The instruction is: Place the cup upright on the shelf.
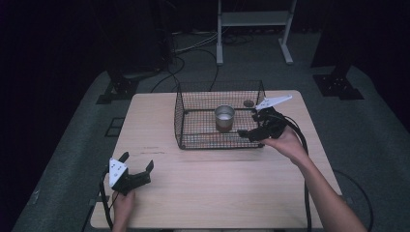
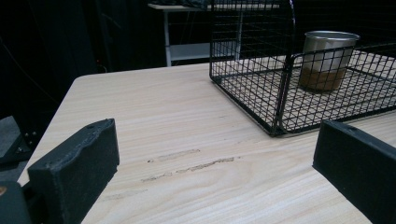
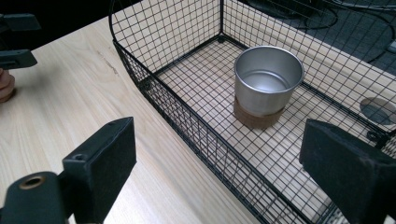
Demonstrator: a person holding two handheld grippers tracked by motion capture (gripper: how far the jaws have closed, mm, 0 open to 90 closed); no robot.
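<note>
A black wire basket [image 1: 193,104] sits toward the far side of the wooden table [image 1: 217,188]; inside it one metal cup [image 1: 224,117] stands upright on a brown base, nothing showing inside it; in the right gripper view the cup [image 3: 267,84] sits near the middle of the basket floor. The right gripper [image 1: 247,133] hovers at the basket's right near corner, jaws apart with nothing between them, pointing in toward the cup; the left gripper [image 1: 137,162] rests low by the near left edge, well apart from the basket, jaws wide and empty.
</note>
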